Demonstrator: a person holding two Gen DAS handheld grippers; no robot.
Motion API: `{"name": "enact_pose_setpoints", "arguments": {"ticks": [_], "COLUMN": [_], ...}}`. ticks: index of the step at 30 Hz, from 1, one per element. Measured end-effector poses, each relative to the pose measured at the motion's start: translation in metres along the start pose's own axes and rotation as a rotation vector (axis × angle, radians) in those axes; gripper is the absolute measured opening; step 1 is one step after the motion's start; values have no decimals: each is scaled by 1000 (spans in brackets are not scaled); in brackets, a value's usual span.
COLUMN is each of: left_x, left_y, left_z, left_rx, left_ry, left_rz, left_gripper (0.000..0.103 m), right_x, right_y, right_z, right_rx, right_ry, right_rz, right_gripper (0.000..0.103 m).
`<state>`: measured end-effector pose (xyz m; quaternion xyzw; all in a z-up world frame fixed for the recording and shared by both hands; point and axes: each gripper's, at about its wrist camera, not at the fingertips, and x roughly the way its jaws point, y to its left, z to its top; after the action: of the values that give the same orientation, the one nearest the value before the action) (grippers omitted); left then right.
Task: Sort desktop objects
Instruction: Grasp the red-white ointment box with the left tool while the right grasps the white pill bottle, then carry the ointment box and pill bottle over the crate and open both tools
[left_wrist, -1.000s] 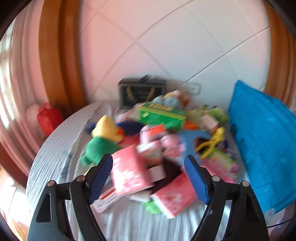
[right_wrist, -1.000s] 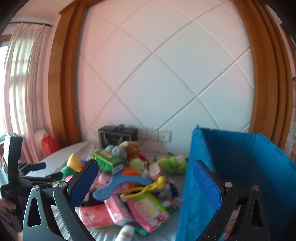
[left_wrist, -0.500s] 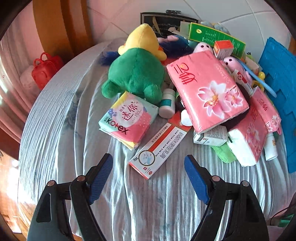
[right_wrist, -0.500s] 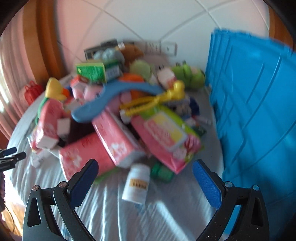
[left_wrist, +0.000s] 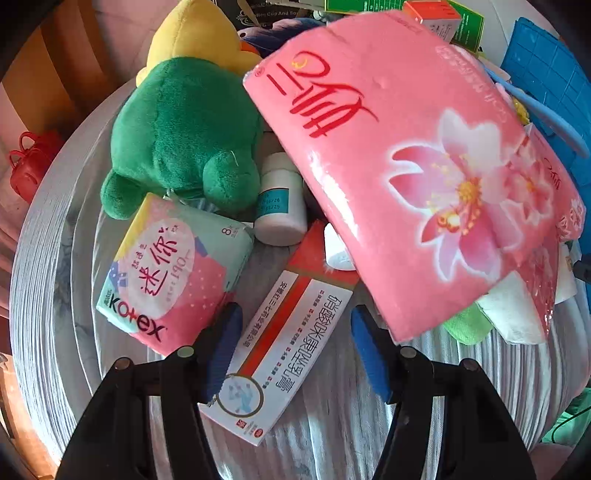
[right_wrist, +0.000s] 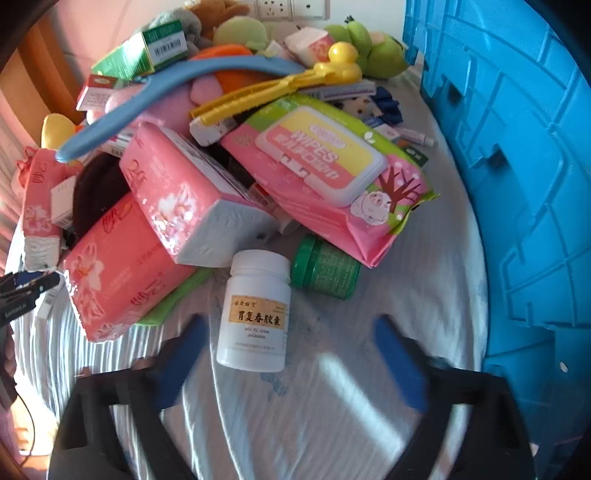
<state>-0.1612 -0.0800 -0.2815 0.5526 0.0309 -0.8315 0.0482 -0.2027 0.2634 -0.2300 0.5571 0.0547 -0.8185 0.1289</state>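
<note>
You are at the pick: left gripper (left_wrist: 295, 343) closing, not yet pinching (pads apart), astride the flat red-and-white cardboard medicine box (left_wrist: 284, 343); right gripper (right_wrist: 288, 354), jaws likewise narrowing around the white plastic pill bottle (right_wrist: 256, 312) beside the blue plastic crate (right_wrist: 517, 184); finish both squeezes.

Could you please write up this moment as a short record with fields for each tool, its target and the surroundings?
left tool: jaws just closing around the red and white medicine box; contact unclear
beside box: pad packet, pink tissue pack, green plush toy
right tool: jaws just closing, white pill bottle between them, not yet touched
near bottle: green jar, wipes pack
right edge: blue crate
surface: striped cloth
</note>
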Motion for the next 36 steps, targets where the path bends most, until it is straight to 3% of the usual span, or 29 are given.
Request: {"name": "enact_pose_setpoints", "arguments": {"ticks": [1, 3, 8, 11, 14, 15, 17, 23, 29, 36], "left_x": [5, 11, 2, -7, -15, -19, -30, -84, -138, -171], "left_y": [-1, -2, -1, 0, 6, 8, 11, 25, 25, -1], "left_z": [1, 0, -11, -23, -36, -41, -49, -61, -48, -21], "left_rx": [1, -1, -51, -78, -121, -133, -151, -210, -248, -232], "left_ry": [12, 23, 14, 28, 33, 32, 18, -94, -237, -352], "left_rz": [7, 11, -19, -14, -15, -11, -3, 57, 114, 87], "left_gripper": [60, 60, 47, 45, 44, 44, 43, 43, 43, 42], "right_x": [3, 10, 22, 29, 33, 34, 33, 7, -33, -89], "right_y": [0, 0, 6, 10, 12, 13, 13, 12, 10, 7], "right_z": [1, 3, 5, 3, -1, -3, -5, -9, -6, 4], "right_rx": [1, 12, 5, -11, -21, -25, -30, -45, -72, -107], "right_ry": [12, 32, 61, 81, 93, 95, 91, 28, -68, -210], "right_rz": [1, 28, 46, 42, 49, 52, 48, 74, 95, 90], "right_gripper": [66, 66, 66, 65, 58, 49, 46, 46, 46, 46]}}
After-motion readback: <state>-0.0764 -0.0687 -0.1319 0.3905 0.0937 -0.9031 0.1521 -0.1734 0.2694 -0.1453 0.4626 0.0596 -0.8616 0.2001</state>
